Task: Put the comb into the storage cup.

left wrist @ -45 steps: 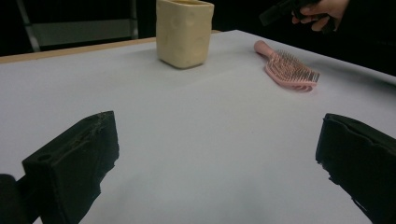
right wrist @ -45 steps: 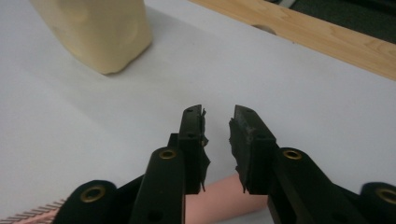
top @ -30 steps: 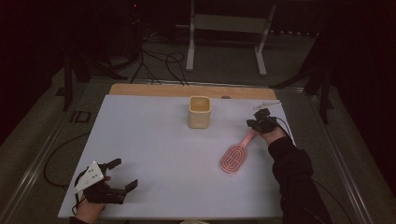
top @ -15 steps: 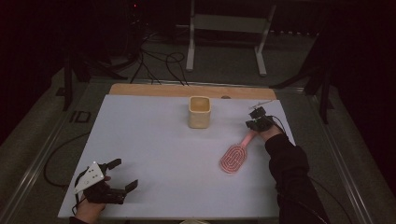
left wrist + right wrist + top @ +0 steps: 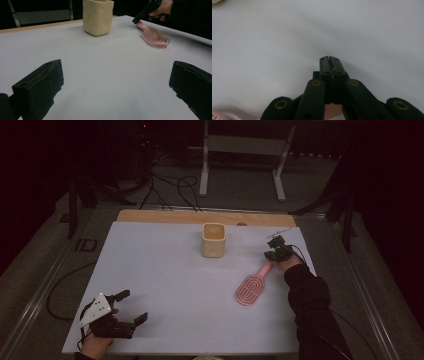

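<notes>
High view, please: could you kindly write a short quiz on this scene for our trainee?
1. True or false: the pink hairbrush lies inside the cream cup.
2. Which tool has its jaws wide apart? A) left tool B) right tool
3. What colour is the sheet under the cup and the hairbrush?

Key: 1 false, it lies flat on the sheet, apart from the cup. 2 A. 3 white.
</notes>
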`<state>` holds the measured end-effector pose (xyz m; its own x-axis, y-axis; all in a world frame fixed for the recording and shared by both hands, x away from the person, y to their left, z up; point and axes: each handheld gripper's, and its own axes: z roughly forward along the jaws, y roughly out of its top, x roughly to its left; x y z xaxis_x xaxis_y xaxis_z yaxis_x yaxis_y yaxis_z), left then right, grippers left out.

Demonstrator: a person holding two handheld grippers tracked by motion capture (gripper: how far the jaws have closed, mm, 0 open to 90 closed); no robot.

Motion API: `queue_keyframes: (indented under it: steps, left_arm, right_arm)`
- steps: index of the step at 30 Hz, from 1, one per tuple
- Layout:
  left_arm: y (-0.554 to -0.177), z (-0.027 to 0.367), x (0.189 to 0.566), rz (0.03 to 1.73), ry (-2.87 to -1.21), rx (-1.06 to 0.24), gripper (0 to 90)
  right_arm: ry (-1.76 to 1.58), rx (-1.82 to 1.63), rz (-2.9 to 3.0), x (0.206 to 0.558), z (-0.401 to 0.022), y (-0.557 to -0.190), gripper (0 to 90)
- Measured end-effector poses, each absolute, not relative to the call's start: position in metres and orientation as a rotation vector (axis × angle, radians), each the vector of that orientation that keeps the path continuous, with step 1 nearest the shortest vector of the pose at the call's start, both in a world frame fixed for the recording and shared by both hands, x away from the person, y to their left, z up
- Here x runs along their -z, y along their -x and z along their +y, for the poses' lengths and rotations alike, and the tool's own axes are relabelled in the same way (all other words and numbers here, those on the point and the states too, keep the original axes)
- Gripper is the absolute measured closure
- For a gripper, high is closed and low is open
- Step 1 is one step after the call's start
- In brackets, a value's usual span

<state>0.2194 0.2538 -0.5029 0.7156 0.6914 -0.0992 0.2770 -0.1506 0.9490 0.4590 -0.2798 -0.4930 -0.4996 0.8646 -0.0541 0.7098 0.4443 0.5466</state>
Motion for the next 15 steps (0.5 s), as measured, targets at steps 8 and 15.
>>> queue_keyframes:
  steps: [8,15]
  left_arm:
    - [-0.219,0.254,0.502,0.777,-1.728,-0.432,0.1]
    - [-0.220,0.254,0.503,0.778,-1.730,-0.434,0.1]
  right_arm:
    - [-1.340,-0.653,2.398,0.495,-0.289,-0.451,90.0]
    - [-1.359,-0.661,2.399,0.496,-0.305,-0.441,90.0]
